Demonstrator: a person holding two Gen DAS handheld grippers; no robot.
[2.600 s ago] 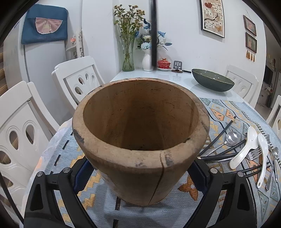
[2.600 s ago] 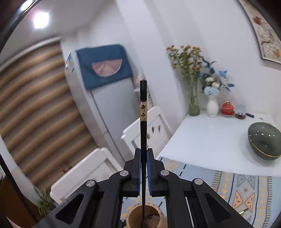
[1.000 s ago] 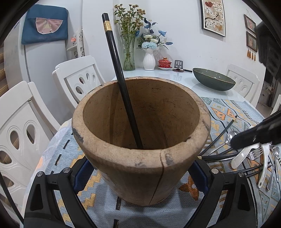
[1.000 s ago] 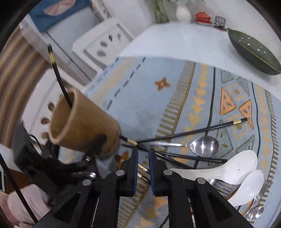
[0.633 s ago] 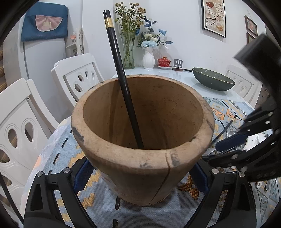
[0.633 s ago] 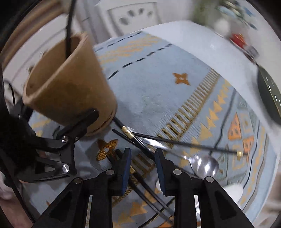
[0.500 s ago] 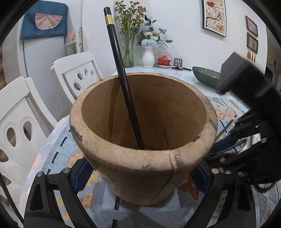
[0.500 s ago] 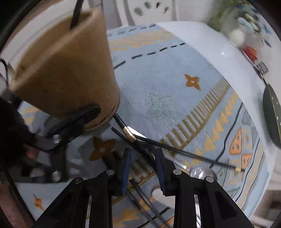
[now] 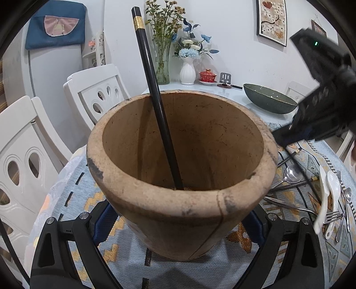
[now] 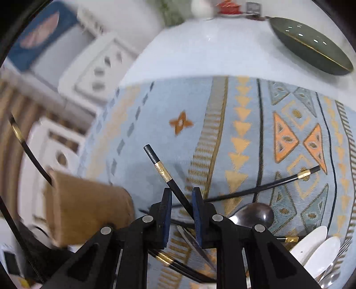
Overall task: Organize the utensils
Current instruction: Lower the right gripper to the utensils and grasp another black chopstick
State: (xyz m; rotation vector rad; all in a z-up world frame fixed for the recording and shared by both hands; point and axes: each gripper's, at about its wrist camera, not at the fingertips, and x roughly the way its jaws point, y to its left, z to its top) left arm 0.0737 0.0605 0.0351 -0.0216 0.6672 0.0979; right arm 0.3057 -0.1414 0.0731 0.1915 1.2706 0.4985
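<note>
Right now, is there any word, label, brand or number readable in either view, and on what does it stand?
None can be read.
Gold band on the chopstick standing in the wooden holder: ornament only, no letters.
Framed picture on the wall: blossoms, no words.
Blue cloth cover: pink fan-shaped patch, no text.

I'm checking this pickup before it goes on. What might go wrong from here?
The right gripper, its jaws just closing, has a black gold-banded chopstick crossing the gap at a slant, touching one pad only; it may slip or swing out. The chopstick leaning in the brown wooden holder could get knocked. Crossed chopsticks below might be dragged along.
</note>
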